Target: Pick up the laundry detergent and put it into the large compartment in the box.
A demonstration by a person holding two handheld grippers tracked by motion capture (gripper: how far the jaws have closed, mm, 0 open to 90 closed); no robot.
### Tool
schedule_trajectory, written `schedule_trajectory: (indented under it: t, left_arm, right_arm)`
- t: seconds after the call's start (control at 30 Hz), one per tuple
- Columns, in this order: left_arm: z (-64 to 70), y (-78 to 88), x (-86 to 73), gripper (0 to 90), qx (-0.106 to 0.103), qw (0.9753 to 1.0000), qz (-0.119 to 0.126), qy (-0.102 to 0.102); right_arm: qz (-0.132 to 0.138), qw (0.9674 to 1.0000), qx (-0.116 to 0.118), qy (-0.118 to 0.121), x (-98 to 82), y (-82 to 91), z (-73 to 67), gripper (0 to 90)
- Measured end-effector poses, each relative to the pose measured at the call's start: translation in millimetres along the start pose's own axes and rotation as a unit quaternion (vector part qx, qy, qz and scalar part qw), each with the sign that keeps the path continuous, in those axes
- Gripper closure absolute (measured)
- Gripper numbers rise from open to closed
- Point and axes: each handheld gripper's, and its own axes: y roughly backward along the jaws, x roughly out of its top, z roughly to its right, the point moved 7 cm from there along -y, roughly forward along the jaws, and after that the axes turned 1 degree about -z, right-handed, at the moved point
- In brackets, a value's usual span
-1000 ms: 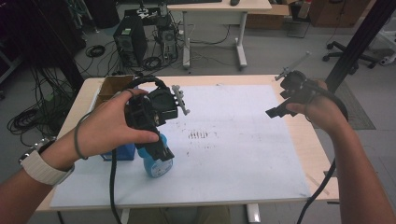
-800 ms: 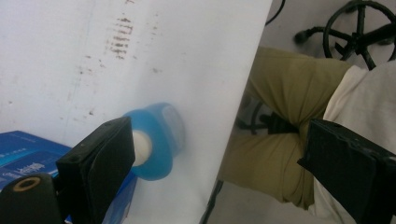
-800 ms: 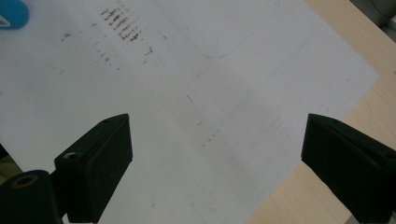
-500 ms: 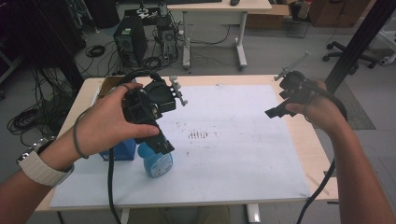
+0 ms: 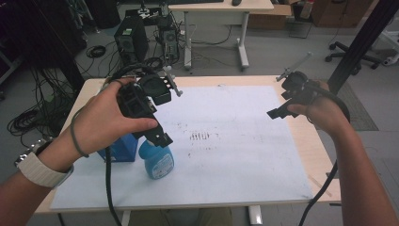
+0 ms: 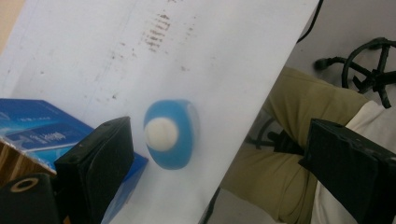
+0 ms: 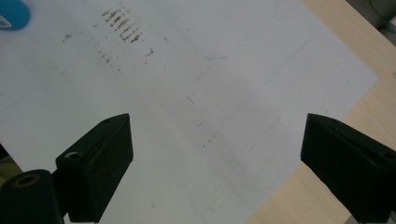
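A blue bottle (image 5: 157, 161) with a white cap (image 6: 161, 132) stands on the white sheet (image 5: 226, 141) near the table's front left. My left gripper (image 5: 157, 136) hovers right above it, open, and in the left gripper view the bottle (image 6: 171, 134) sits below and between the two wide-apart jaws. A blue box (image 5: 117, 149) lies just left of the bottle, partly under my left hand. My right gripper (image 5: 282, 110) is held up over the sheet's right side, open, with nothing between its jaws.
Dark smudges (image 5: 201, 136) mark the middle of the sheet, also seen as smudges (image 7: 122, 22) in the right gripper view. Bare wood table (image 5: 324, 165) borders the sheet on the right. Behind the table stand computer towers (image 5: 129, 42), cables and another desk (image 5: 221, 7).
My left gripper has lifted and drawn back from the bottle, tilting upward over it. The right gripper has barely moved.
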Motion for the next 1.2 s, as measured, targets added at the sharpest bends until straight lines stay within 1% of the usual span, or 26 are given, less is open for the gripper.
schedule_trajectory:
  t: [0.13, 0.37, 0.5, 0.67, 0.8, 0.93, 1.13, 1.2]
  left_arm:
    - [-4.2, 1.5, -0.6, 8.9, -0.001, 0.9996, 0.01, 0.028]
    - [-10.8, -0.4, -3.9, 8.7, 0.001, 0.9988, 0.008, 0.047]
    - [-13.1, -5.3, -5.6, 8.7, 0.002, 0.9987, -0.001, 0.05]
    - [-15.5, -10.5, -7.7, 8.9, -0.003, 0.9986, -0.008, 0.053]
    - [-17.5, -14.7, -10.1, 8.9, -0.002, 0.9984, -0.012, 0.054]
    - [-21.4, -20.7, -13.2, 8.9, -0.006, 0.998, -0.017, 0.061]
    - [-24.0, -24.0, -14.4, 8.8, -0.011, 0.9977, -0.021, 0.063]
    - [-25.2, -25.1, -15.3, 8.8, -0.008, 0.9977, -0.026, 0.063]
  right_arm:
    - [-0.001, 1.0, 0.0, 0.001, 0.0, -0.1, -0.2, 9.4]
    - [0.0, 1.0, -0.001, 0.0, -0.6, 1.4, 0.3, 9.4]
    - [0.0, 1.0, -0.001, 0.001, -0.3, 0.7, -0.4, 9.3]
    - [0.0, 1.0, 0.001, 0.001, -0.2, -0.4, -1.0, 9.4]
    - [-0.003, 1.0, 0.001, 0.002, -1.4, -1.0, -0.8, 9.4]
    - [-0.002, 1.0, 0.001, 0.001, -1.2, -0.9, -0.4, 9.4]
    - [-0.005, 1.0, 0.001, 0.002, -1.1, -2.4, -1.0, 9.4]
    - [-0.005, 1.0, 0.002, 0.002, -1.2, -2.9, -1.0, 9.4]
